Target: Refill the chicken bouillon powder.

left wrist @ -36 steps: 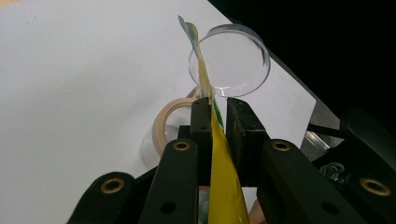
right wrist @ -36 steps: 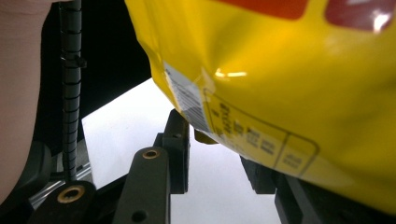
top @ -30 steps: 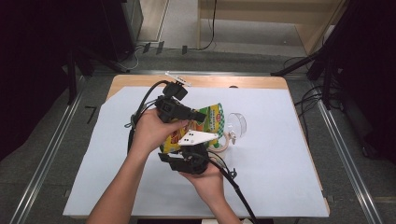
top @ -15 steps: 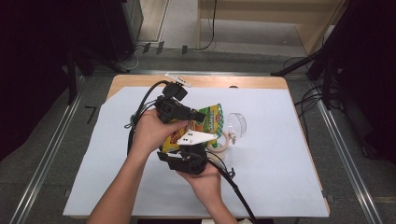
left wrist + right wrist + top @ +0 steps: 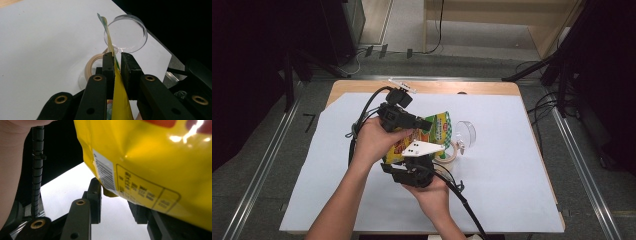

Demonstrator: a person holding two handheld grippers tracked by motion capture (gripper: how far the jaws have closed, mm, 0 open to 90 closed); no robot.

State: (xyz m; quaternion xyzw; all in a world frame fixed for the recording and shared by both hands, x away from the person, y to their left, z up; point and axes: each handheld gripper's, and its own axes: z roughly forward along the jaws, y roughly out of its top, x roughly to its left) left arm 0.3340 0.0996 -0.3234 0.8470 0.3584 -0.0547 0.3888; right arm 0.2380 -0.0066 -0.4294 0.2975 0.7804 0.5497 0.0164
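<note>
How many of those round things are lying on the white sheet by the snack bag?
2. A beige tape roll lies flat just beyond the left gripper, which is pinching the bag. A clear plastic ring sits right behind it. The hands and bag may hide others.

- The left gripper [image 5: 424,122] and right gripper [image 5: 422,162] have barely shifted on the yellow snack bag [image 5: 434,131]; apparently no other movement.

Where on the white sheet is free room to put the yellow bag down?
The white sheet is bare right of the clear round container, and left of the forearm, toward the near-left corner. It is crowded in the middle, where the yellow bag, the tape roll and both grippers sit.
</note>
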